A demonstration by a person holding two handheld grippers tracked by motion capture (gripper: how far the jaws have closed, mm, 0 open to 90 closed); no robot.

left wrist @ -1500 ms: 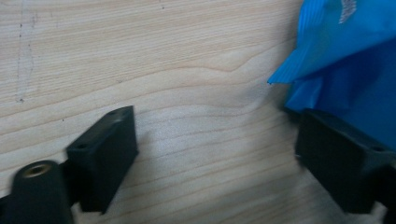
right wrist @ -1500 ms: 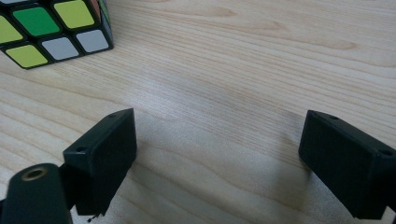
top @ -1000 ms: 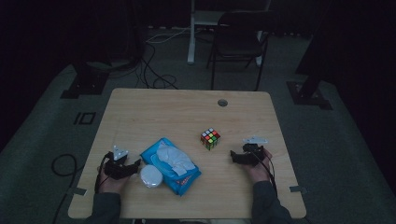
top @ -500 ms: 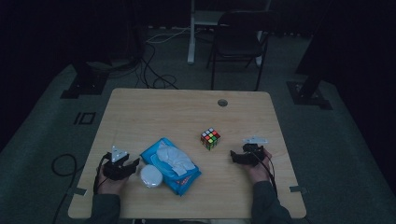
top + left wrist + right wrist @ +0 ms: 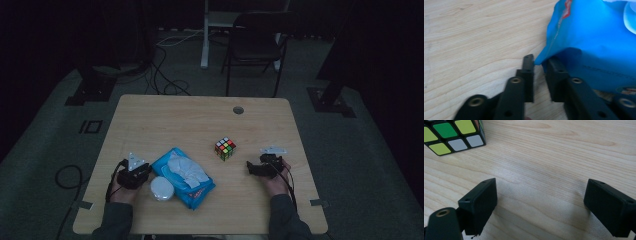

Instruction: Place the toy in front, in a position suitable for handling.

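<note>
My left tool [image 5: 537,75], jaws nearly closed around the corner of the blue wipes pack [image 5: 183,177] on the bench [image 5: 170,120], needed a deeper bite, while my right tool [image 5: 541,207] gaped empty near the cube [image 5: 225,148].

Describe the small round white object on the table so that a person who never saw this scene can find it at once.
On the light wooden table, look at the near left part, where the blue wipes packet lies. The small round white lid-like disc sits against the packet's near left edge, between it and the left gripper. It is the one plain white circle there; the multicoloured puzzle cube stands farther right.
</note>
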